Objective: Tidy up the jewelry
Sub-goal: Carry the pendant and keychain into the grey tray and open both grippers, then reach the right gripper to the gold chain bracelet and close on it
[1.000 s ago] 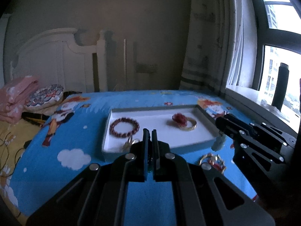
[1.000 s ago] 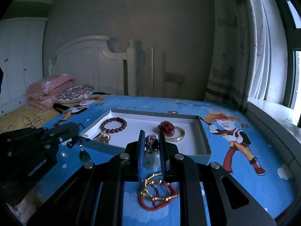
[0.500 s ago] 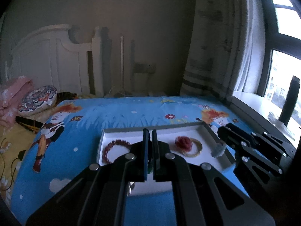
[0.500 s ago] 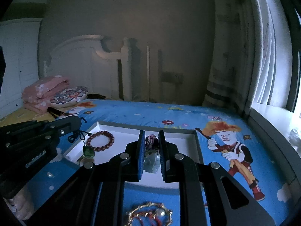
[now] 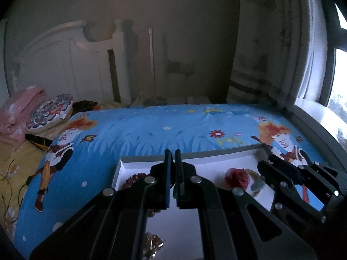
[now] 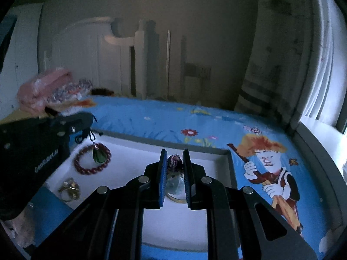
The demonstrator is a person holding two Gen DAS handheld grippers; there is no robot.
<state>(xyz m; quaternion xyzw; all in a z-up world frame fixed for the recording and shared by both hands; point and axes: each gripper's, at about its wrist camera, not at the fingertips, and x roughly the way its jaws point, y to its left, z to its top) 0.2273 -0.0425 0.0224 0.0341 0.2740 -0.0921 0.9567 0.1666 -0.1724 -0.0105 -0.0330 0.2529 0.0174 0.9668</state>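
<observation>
Setting: dim bedroom, white headboard (image 5: 71, 49) at the far wall, curtained window to the right; the work surface is a bed under a blue cartoon-print sheet (image 5: 151, 130). Item one: white shallow tray (image 6: 225, 151) lying on the sheet, directly below both of my tools. Contents: dark red bead bracelet (image 6: 86, 169) at far left, gold ring-like piece (image 6: 69, 189) at near left, red rose ornament (image 5: 236, 176) lying on a gold bangle (image 5: 257, 181) toward the right. Item two: left gripper (image 5: 172, 164), fingers pinched almost together on a dark cord; in the right view a green pendant (image 6: 98, 155) hangs from that cord over the bead bracelet, clear of the tray floor as far as I can judge. Item three: right gripper (image 6: 175, 164), fingers narrow, holding a pale translucent charm with a knotted purple-and-pink top (image 6: 174, 170), suspended above the tray's middle. Step in hand, by my reading: carrying both pieces over the tray for placement. Next move calls for lowering each over a bare patch of tray, apart from the bracelet and bangle, then opening the fingers so cords do not tangle.
</observation>
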